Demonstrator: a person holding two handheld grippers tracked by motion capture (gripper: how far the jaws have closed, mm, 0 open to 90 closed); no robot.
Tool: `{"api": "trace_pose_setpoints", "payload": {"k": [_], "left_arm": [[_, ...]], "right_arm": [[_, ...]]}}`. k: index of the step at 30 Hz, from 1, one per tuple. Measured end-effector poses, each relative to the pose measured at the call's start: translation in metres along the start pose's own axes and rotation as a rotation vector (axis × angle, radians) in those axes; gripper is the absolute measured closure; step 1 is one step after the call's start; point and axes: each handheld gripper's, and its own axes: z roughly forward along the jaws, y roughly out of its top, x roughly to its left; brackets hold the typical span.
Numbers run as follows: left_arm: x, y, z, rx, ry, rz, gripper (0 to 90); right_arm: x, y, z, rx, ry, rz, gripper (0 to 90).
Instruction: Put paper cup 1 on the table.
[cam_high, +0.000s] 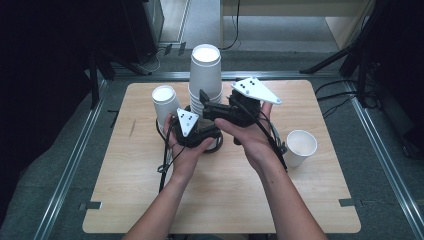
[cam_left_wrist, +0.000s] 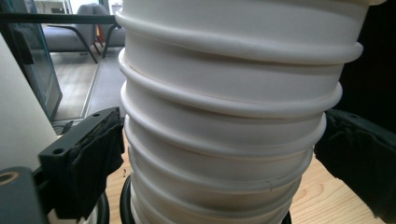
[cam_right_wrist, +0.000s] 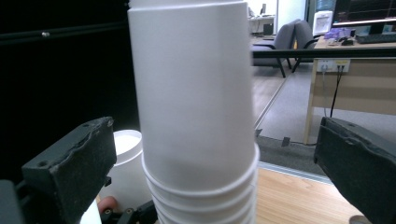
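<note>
A tall stack of white paper cups (cam_high: 205, 70) stands at the back middle of the wooden table (cam_high: 150, 200). My left gripper (cam_high: 198, 114) is low at the stack's base. In the left gripper view the ringed rims of the stack (cam_left_wrist: 224, 116) sit between the jaws, and both pads touch its sides, so the left gripper (cam_left_wrist: 219, 154) is shut on it. My right gripper (cam_high: 206, 103) reaches in from the right, higher up. Its jaws stand wide on either side of the top cup (cam_right_wrist: 196, 93), with gaps on both sides, so the right gripper (cam_right_wrist: 215, 158) is open.
One single white cup (cam_high: 165, 99) stands just left of the stack, close to my left hand, and appears as a cup (cam_right_wrist: 123, 161) behind the left jaw in the right gripper view. Another cup (cam_high: 300, 147) stands at the right, near my right forearm. Cables trail over the table's middle.
</note>
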Motion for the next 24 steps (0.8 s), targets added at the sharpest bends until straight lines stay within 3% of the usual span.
{"api": "trace_pose_setpoints", "payload": {"k": [8, 15, 17, 21, 24], "left_arm": [[0.001, -0.002, 0.002, 0.015, 0.004, 0.026, 3.8], [0.001, -0.002, 0.001, 0.018, 0.001, 0.035, 4.4], [0.001, -0.002, 0.001, 0.016, 0.001, 0.03, 4.5], [0.001, -0.002, -0.001, 0.023, -0.001, 0.033, 5.0], [0.001, -0.002, -0.001, 0.023, -0.001, 0.034, 5.1]], "right_arm": [[0.001, -0.002, 0.029, 0.042, 0.015, 0.034, 0.0], [0.004, -0.003, 0.048, 0.072, 0.041, 0.036, 0.0], [0.005, -0.002, 0.05, 0.064, 0.026, 0.027, 5.2], [0.001, -0.002, 0.054, 0.056, 0.03, 0.071, 10.0], [0.001, -0.002, 0.054, 0.047, 0.03, 0.055, 11.4]]}}
